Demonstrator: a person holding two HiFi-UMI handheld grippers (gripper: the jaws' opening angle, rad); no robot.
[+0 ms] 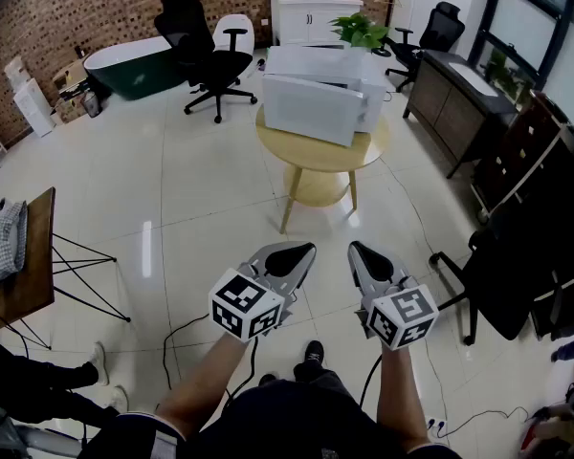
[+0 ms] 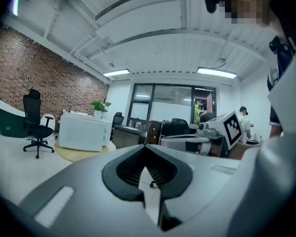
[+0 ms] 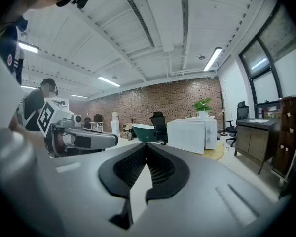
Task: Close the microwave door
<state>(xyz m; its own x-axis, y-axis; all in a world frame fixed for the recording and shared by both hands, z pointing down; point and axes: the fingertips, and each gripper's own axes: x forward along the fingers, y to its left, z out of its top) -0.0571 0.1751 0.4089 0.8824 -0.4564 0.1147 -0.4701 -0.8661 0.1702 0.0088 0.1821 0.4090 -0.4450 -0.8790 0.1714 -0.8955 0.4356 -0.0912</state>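
Observation:
The white microwave (image 1: 318,86) stands on a round wooden table (image 1: 318,157) far ahead of me, with its door (image 1: 306,110) swung open toward me. It also shows as a white box in the left gripper view (image 2: 83,132) and the right gripper view (image 3: 191,135). My left gripper (image 1: 302,250) and right gripper (image 1: 358,250) hang side by side close to my body, well short of the table. Both point toward the microwave. The left gripper (image 2: 144,149) and the right gripper (image 3: 147,146) are shut with nothing between their jaws.
A potted plant (image 1: 360,31) sits behind the microwave. A black office chair (image 1: 207,54) and a green bathtub (image 1: 126,66) stand at the back left. A dark cabinet (image 1: 456,98) lines the right wall, a black chair (image 1: 513,277) is near right, and a small wooden table (image 1: 32,259) near left.

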